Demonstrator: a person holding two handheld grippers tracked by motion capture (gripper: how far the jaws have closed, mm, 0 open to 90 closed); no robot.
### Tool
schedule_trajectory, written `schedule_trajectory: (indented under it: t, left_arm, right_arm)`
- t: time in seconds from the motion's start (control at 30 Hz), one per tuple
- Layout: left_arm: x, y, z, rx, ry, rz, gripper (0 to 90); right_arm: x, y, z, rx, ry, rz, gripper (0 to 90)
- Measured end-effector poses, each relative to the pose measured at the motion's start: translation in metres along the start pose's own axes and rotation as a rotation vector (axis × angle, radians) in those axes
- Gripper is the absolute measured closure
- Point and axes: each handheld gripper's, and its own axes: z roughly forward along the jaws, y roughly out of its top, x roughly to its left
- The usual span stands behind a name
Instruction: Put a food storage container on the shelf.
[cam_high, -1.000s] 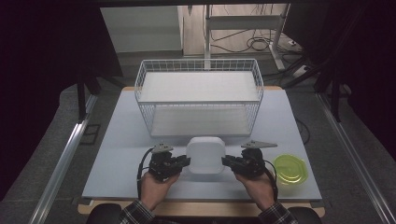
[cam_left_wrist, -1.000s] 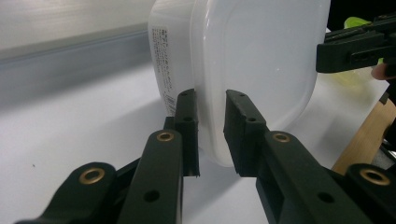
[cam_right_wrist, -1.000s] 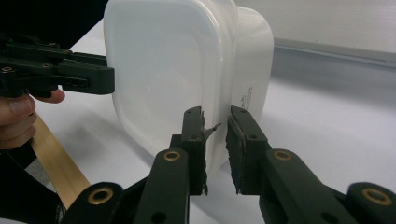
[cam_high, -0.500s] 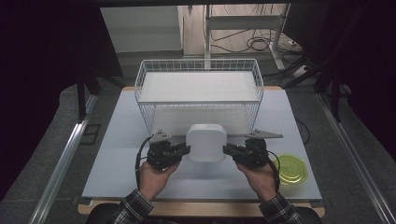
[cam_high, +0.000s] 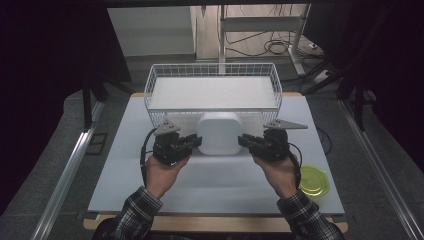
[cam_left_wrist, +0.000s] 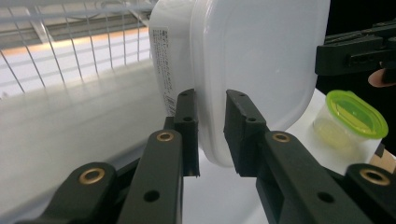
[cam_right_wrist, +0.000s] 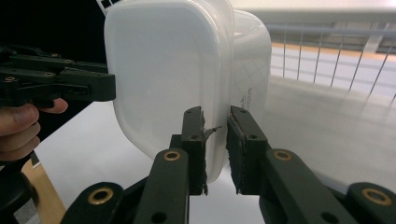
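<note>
A white lidded plastic container (cam_high: 219, 132) hangs just in front of the wire basket (cam_high: 212, 65), held from both sides. My left gripper (cam_high: 197, 142) is shut on its left rim, and my right gripper (cam_high: 242, 141) is shut on its right rim. In the left gripper view the jaws (cam_left_wrist: 210, 121) pinch the lid's edge, with the container (cam_left_wrist: 261, 60) standing on edge in that picture. The right gripper view shows the same hold (cam_right_wrist: 215, 135) on the container (cam_right_wrist: 163, 79), with the other gripper (cam_right_wrist: 70, 84) beyond it.
The white wire basket has a bare white floor and stands at the back of the pale table (cam_high: 210, 185). A small clear tub with a green lid (cam_high: 313, 180) sits at the front right. Dark floor and metal rails flank the table.
Both grippers have carried the white container away from the person and upward, from the table's front middle to right before the basket's front wall. The hold is unchanged.
</note>
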Motion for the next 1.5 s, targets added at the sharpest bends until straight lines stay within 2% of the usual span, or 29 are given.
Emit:
schedule_trajectory:
  t: [0.4,0.73,0.93,1.1,1.5]
  left_arm:
    - [0.004,0.044,-0.011,-0.037,0.023,0.042,75.8]
    - [0.016,0.070,-0.018,-0.060,0.025,0.031,76.0]
    - [0.023,0.084,-0.020,-0.070,0.033,0.026,76.1]
    - [0.032,0.091,-0.015,-0.072,0.028,0.010,76.3]
    - [0.042,0.104,-0.004,-0.055,0.028,-0.003,76.2]
  right_arm:
    - [0.000,0.043,-0.001,-0.033,-0.001,-0.028,77.4]
    - [-0.001,0.075,0.003,-0.047,0.005,-0.037,77.3]
    - [-0.003,0.092,0.012,-0.046,0.017,-0.025,77.1]
    - [-0.006,0.104,0.018,-0.037,0.007,-0.027,77.0]
    - [-0.019,0.116,0.032,-0.023,-0.002,0.007,76.6]
